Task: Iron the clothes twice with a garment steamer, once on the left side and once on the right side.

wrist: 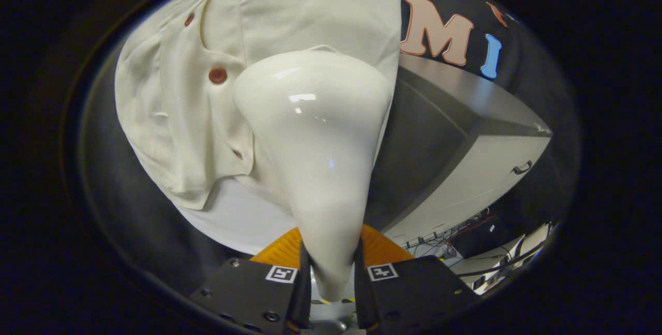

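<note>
Clamped in my claw [331, 278] was the neck of the garment steamer [315, 143], both fingers pressing on it from either side, so the claw stood narrow around that glossy white handle and held it firmly as far as I could judge. From the fingers the steamer ran straight ahead, its long axis in line with them, widening from the slim neck into a broad rounded head that ended against the cream shirt [207, 92] beyond. The shirt hung in front of the booth's dark wall, its placket with the reddish-brown buttons [217, 75] running just beside the steamer's head, on the far side from the grey cabinet [465, 143]. That put the head over the panel of cloth between the placket and the cabinet, and I could not tell from where I looked whether its face was truly touching the fabric or only very near (the head itself hid the contact). What the next stroke turned on, I judged, was this: the shirt lay dead ahead along the steamer's axis, so I needed only to keep the head square to the cloth and draw it along the length of the panel, then shift across the buttons for the other side.
</note>
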Available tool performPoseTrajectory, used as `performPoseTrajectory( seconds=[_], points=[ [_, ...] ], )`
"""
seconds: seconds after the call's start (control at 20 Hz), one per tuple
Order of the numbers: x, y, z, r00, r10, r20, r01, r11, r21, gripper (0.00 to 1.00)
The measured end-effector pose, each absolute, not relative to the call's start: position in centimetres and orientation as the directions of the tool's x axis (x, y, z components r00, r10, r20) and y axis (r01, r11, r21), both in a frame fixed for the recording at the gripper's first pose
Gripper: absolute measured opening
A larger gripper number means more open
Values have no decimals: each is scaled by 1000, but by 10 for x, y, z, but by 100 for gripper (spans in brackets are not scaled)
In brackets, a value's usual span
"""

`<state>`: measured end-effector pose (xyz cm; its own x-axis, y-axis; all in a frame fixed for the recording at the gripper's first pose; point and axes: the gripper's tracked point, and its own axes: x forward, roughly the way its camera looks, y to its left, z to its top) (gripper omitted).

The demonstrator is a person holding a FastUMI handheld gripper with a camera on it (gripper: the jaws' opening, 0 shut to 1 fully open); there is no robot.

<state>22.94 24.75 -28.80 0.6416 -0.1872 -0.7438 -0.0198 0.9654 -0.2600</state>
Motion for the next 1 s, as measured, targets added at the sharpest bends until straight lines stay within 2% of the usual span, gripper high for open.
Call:
performPoseTrajectory(
  seconds=[0.4, 1.0],
  points=[
    [220, 233, -348, 596, -196, -779, -9, 968, -251, 35],
    [205, 236, -369, 600, -222, -769, 66, 971, -228, 35]
  ],
)
